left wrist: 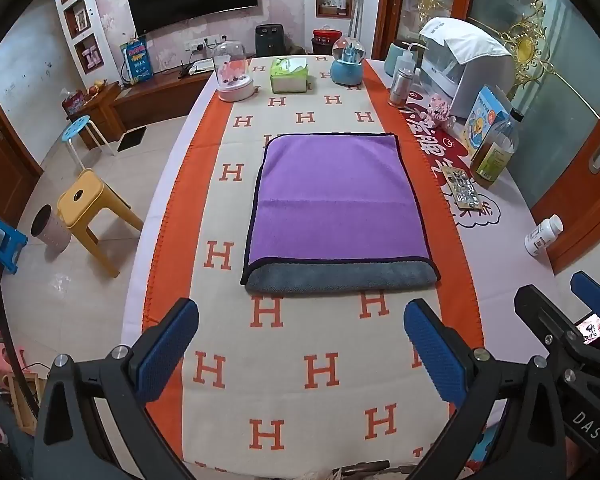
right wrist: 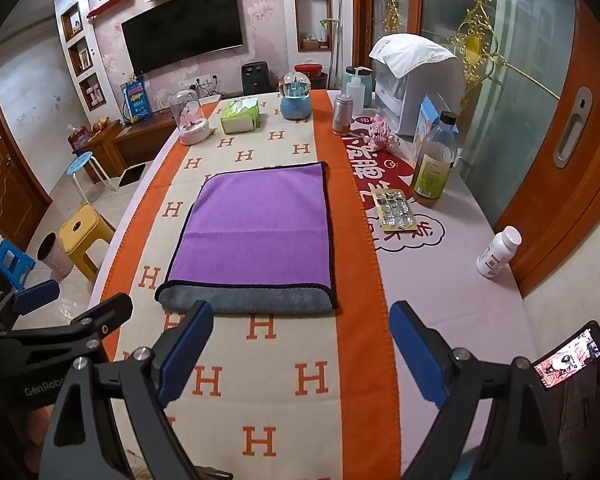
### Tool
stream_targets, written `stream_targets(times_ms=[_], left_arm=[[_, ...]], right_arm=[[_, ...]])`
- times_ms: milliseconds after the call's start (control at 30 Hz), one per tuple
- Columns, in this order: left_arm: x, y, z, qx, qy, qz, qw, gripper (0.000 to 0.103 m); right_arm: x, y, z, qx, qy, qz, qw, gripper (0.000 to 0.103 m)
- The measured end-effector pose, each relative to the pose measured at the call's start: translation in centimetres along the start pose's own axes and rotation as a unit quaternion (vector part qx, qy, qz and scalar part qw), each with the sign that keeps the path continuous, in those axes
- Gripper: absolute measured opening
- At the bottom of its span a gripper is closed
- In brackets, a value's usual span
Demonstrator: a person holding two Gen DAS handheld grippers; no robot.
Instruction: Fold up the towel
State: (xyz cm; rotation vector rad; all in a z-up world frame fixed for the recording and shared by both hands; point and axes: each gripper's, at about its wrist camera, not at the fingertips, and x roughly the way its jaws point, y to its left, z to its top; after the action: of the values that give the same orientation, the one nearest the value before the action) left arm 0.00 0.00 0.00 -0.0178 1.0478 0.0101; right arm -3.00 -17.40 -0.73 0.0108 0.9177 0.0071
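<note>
Purple towel with dark trim lies flat on the bench, folded over once, its grey underside peeking out along the near edge.

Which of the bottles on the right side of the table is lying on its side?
The small white pill bottle, nearest the grippers by the table's right edge. The oil bottle and squeeze bottle farther back stand upright.

I hold my left gripper and right gripper side by side, level, both with jaws spread wide, gripping nothing.
</note>
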Motion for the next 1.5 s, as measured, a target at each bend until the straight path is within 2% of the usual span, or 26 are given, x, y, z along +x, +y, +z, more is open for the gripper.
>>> stream_targets(times_ms=[1500], left_arm=[[0.00, 0.00, 0.01, 0.000, -0.002, 0.001, 1.0000, 0.102]], right_arm=[[0.11, 0.36, -0.33, 0.000, 0.005, 0.000, 1.000, 0.090]])
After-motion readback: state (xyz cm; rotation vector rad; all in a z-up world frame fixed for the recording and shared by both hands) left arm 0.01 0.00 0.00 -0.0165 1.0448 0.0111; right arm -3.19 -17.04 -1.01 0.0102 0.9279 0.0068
